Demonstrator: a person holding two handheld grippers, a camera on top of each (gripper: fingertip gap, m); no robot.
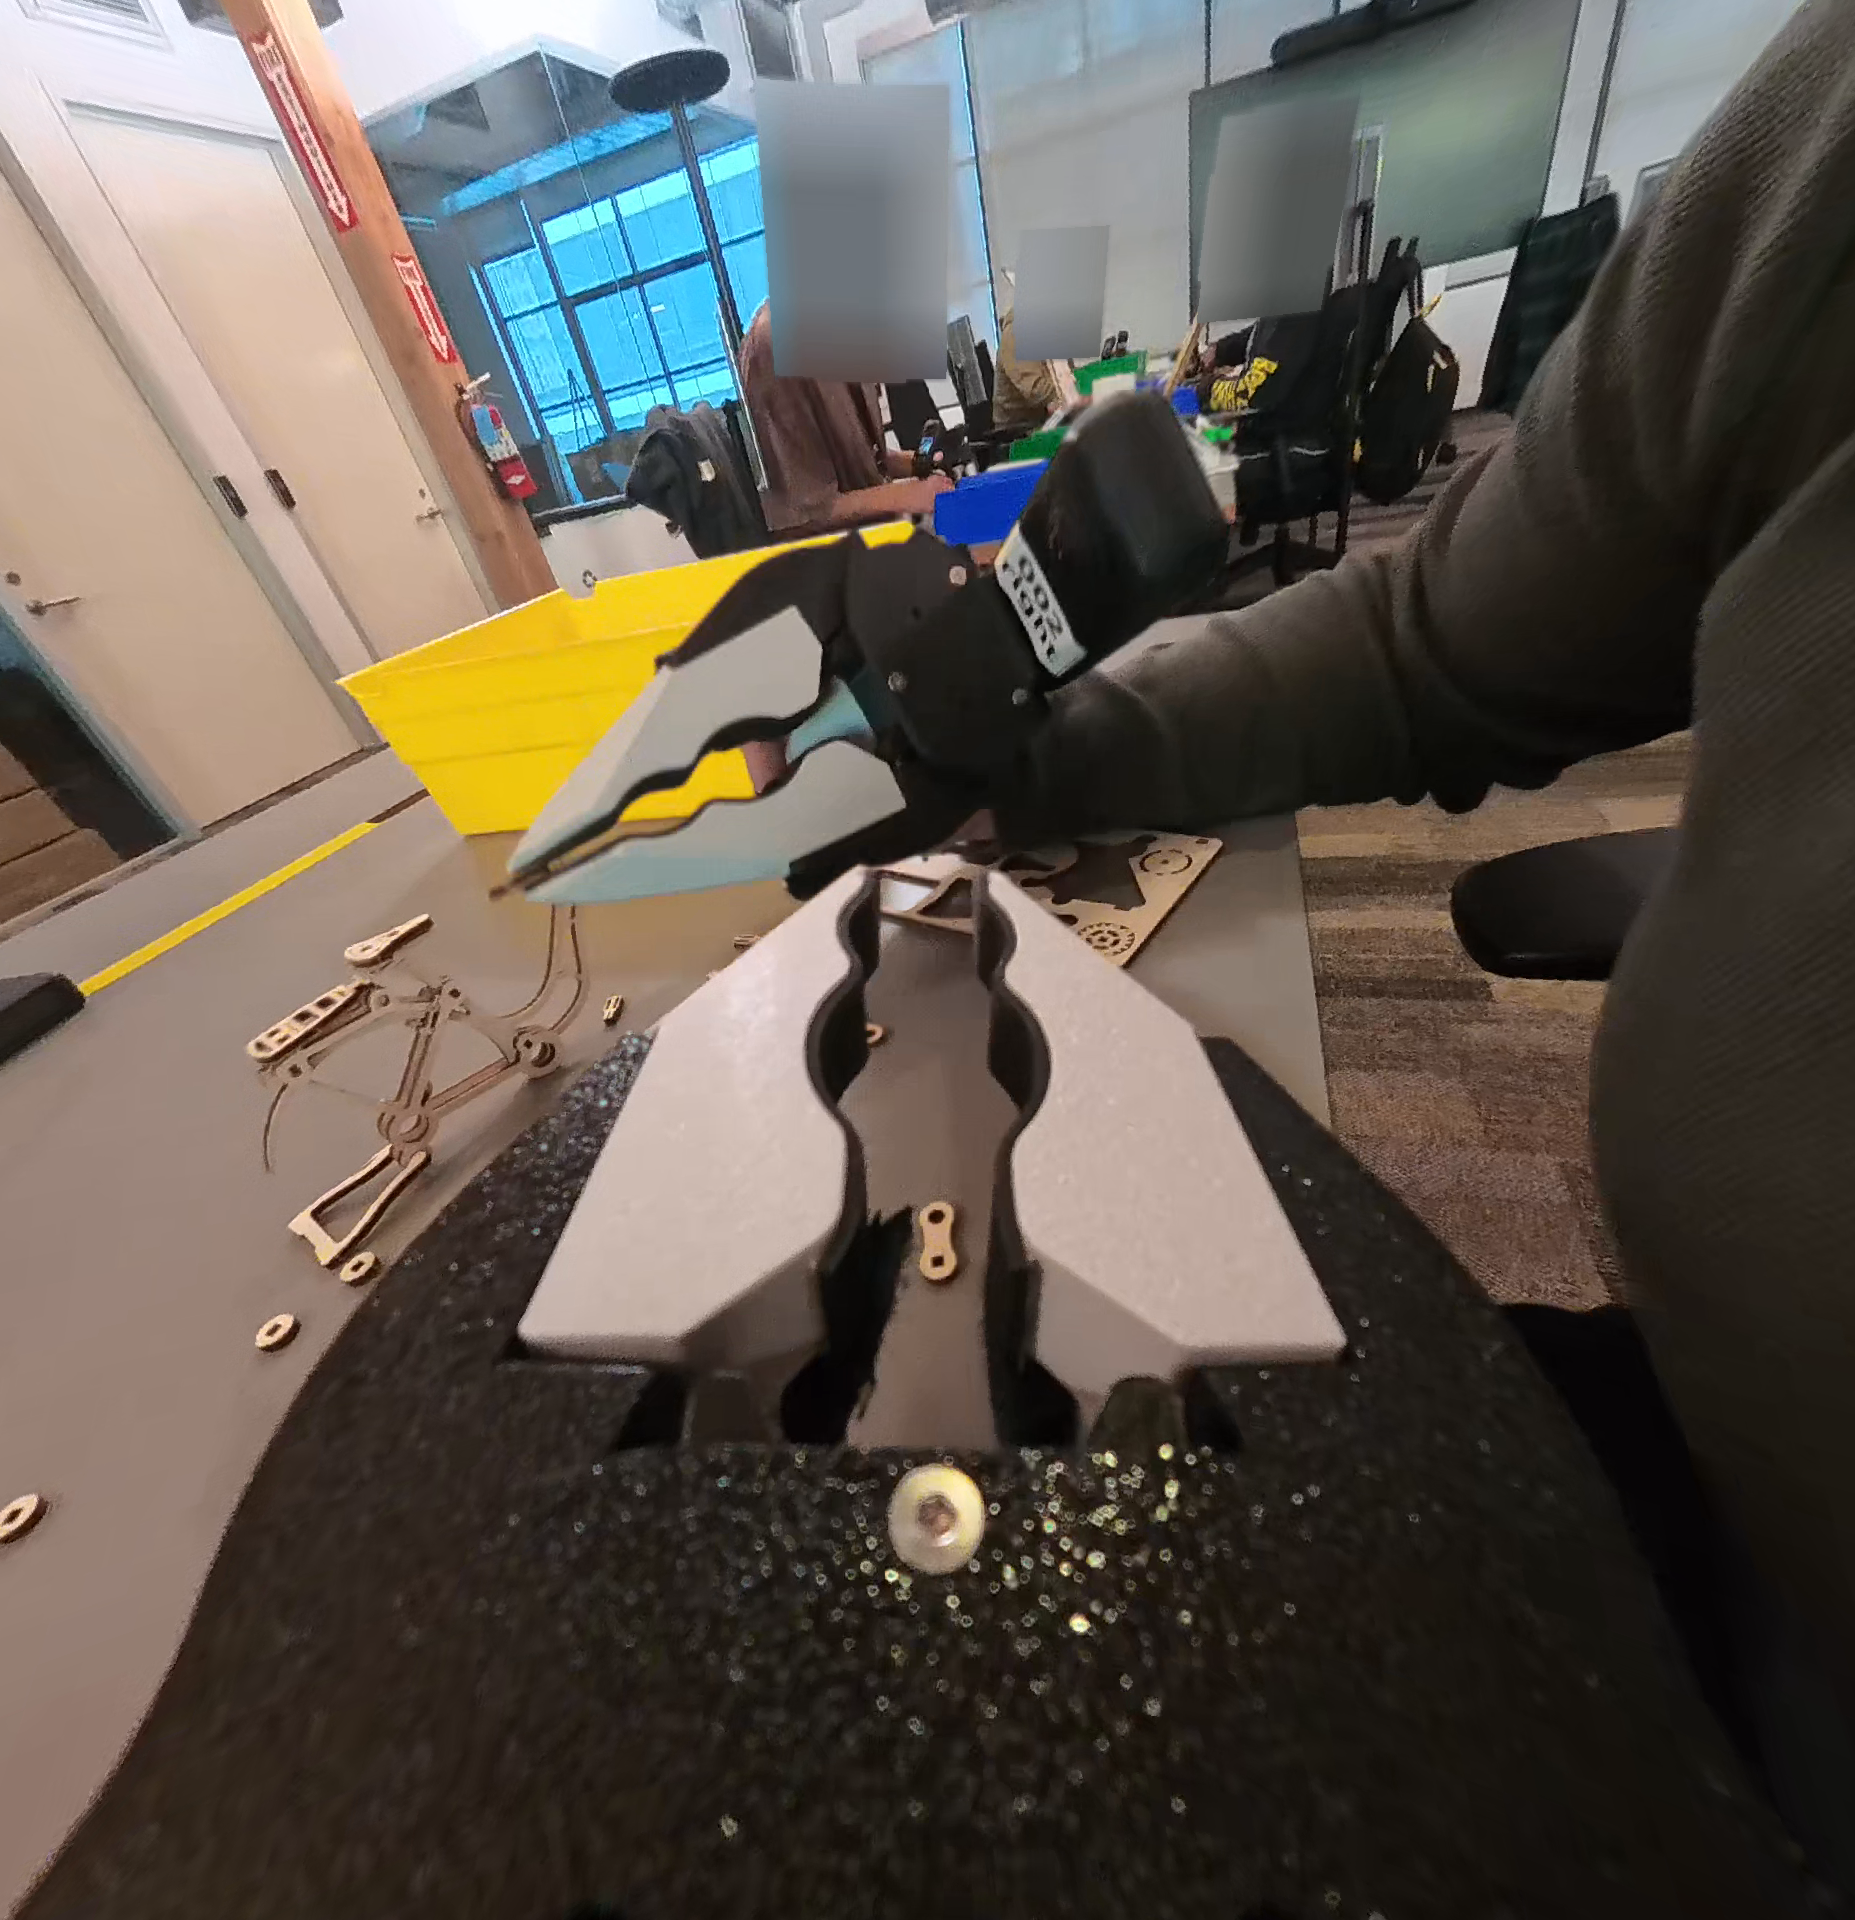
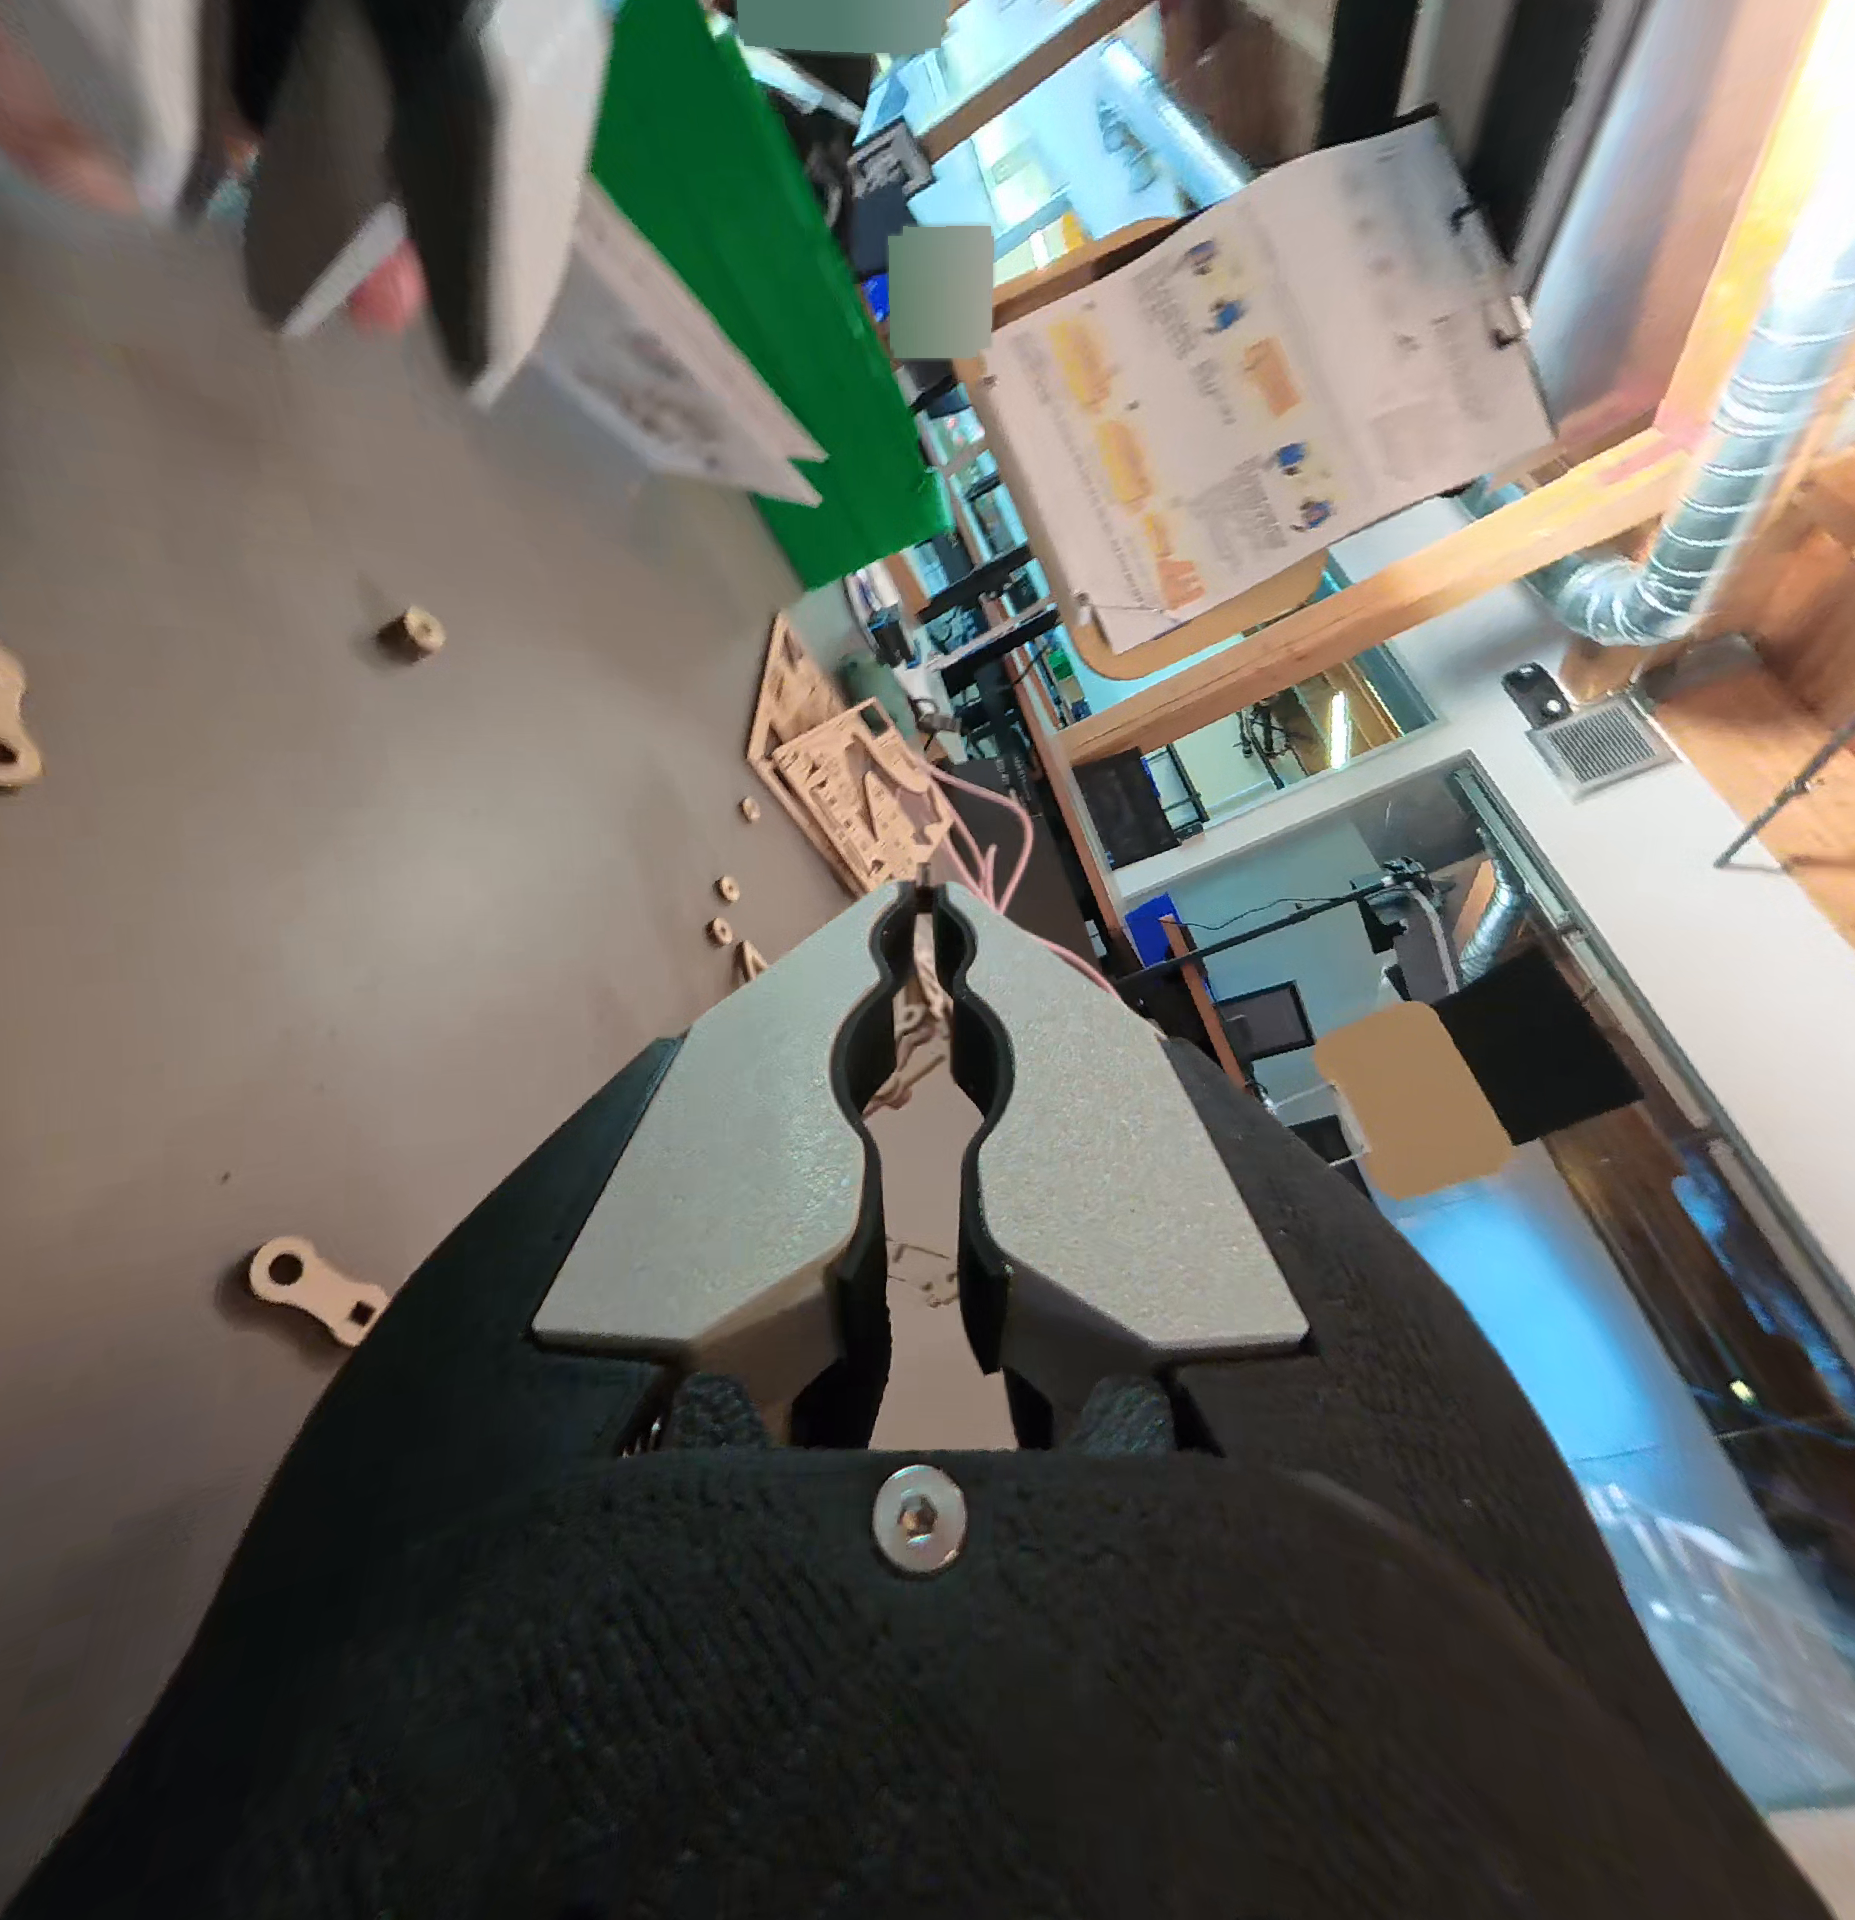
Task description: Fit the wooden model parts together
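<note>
While the half-built pale wooden model frame lies on the grey table at nine o'clock, the left gripper gapes empty; at one o'clock, the right gripper pinches a thin wooden sliver.

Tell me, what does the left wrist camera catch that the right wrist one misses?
Only the left wrist view shows the yellow bin, the half-built wooden model lying flat, and the open left gripper. Only the right wrist view shows a green bin and a clipped-up paper sheet. Both show the grey table scattered with small wooden parts, and the right gripper, shut on a thin piece at its tips.
</note>
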